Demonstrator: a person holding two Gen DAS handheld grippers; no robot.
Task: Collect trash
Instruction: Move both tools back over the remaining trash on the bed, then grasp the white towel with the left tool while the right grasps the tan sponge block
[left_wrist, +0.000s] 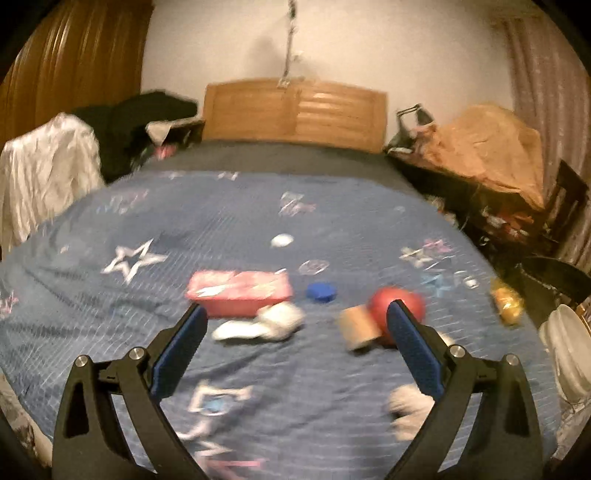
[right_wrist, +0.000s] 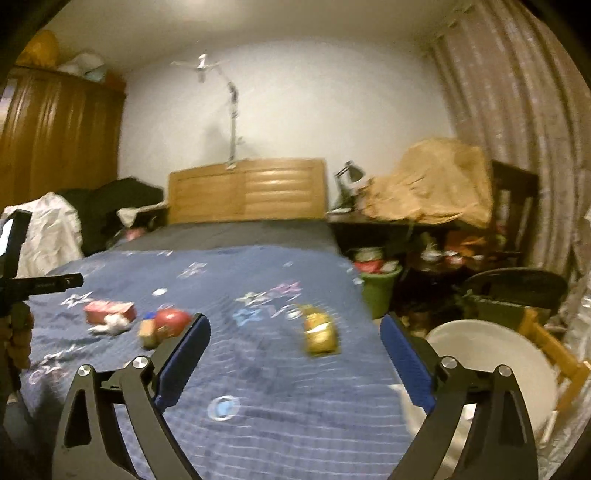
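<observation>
**Both claws wide open above the littered bed**

Trash scattered across the blue star-print bed (left_wrist: 258, 206), none of it yet collected. In the left wrist view: crumpled white tissue (left_wrist: 266, 323) straight ahead of the left claw (left_wrist: 295, 314), slightly left of the midline between the fingers, long axis running side to side. Just behind it, a pink box (left_wrist: 240, 291); to its right, a blue cap (left_wrist: 321, 292), a cardboard roll (left_wrist: 358, 328) and a red ball (left_wrist: 397, 306) touching or nearly touching each other, the ball partly hidden by the right finger. Another white wad (left_wrist: 408, 406) low beside that same finger. Farther up the bed, a small white scrap (left_wrist: 282, 240).

Left claw spread fully apart, gripping nothing, touching nothing. Judged nearest to the tissue cluster, so likely the one for the next pick: forward and down, fingers straddling the tissue across its short side.

In the right wrist view: right claw (right_wrist: 291, 328) equally spread wide, empty, hovering off the bed. Yellow wrapper (right_wrist: 320, 328) just ahead, between the fingers and a little right of centre, long axis pointing roughly away from the camera. Green bin (right_wrist: 380, 290) beyond the bed's right edge, already holding rubbish, probably the drop point. White round dish-like object (right_wrist: 491, 369) at lower right, purpose unclear.

Heavy motion blur throughout; fine detail of the small items not readable.
</observation>
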